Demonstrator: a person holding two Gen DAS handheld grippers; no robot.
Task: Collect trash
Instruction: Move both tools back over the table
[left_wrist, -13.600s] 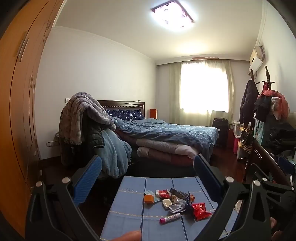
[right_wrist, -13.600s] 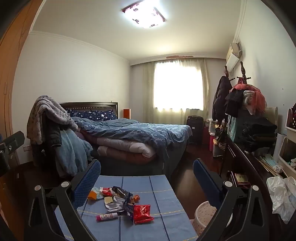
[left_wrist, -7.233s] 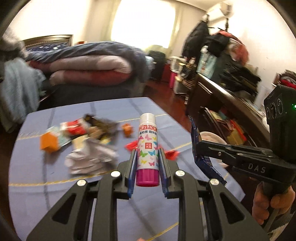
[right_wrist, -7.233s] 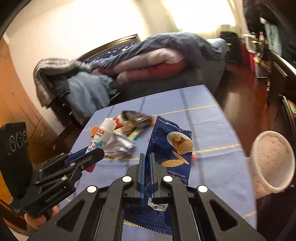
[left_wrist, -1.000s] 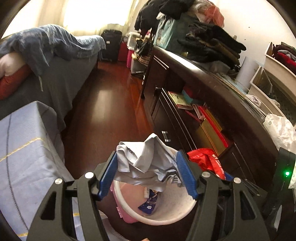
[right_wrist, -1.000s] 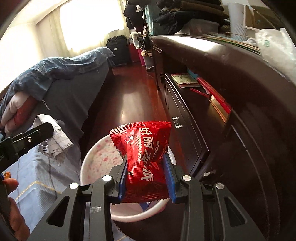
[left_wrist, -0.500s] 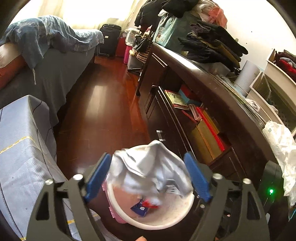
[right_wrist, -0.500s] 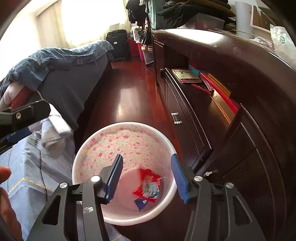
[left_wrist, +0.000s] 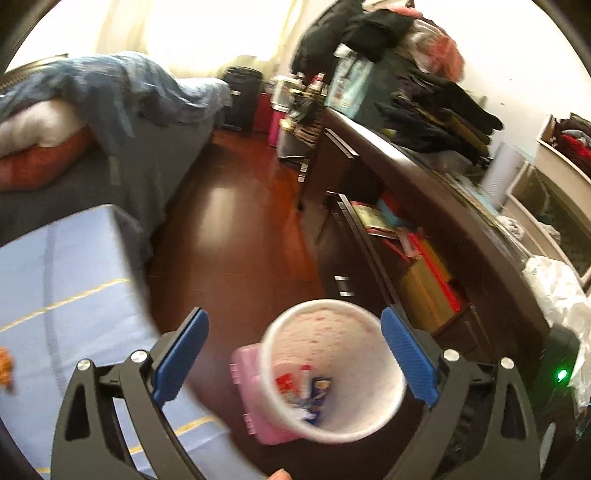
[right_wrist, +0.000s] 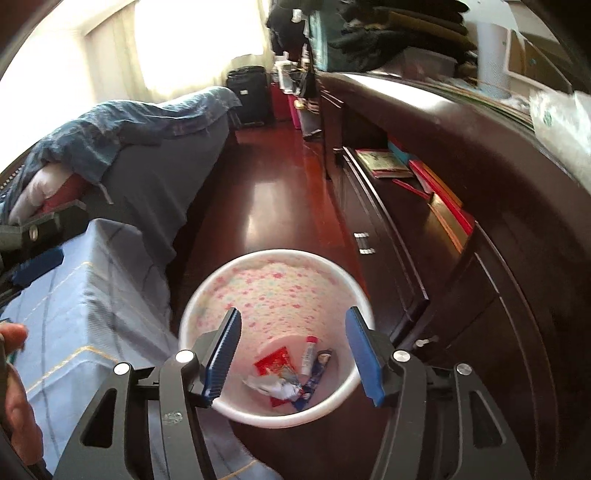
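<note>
We hover both claws over the bin (right_wrist: 275, 291): left gripper (left_wrist: 293, 356) and right gripper (right_wrist: 293, 356) both opening, nothing between them; wrappers (right_wrist: 282, 373) lie inside.

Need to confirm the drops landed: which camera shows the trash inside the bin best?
The right wrist view: it looks sharply into the bin at the trash. The left wrist view shows the same trash blurred and smaller.

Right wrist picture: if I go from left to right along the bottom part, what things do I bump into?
Blue tablecloth → flowery trash bin with wrappers inside → dark wooden cabinet
</note>
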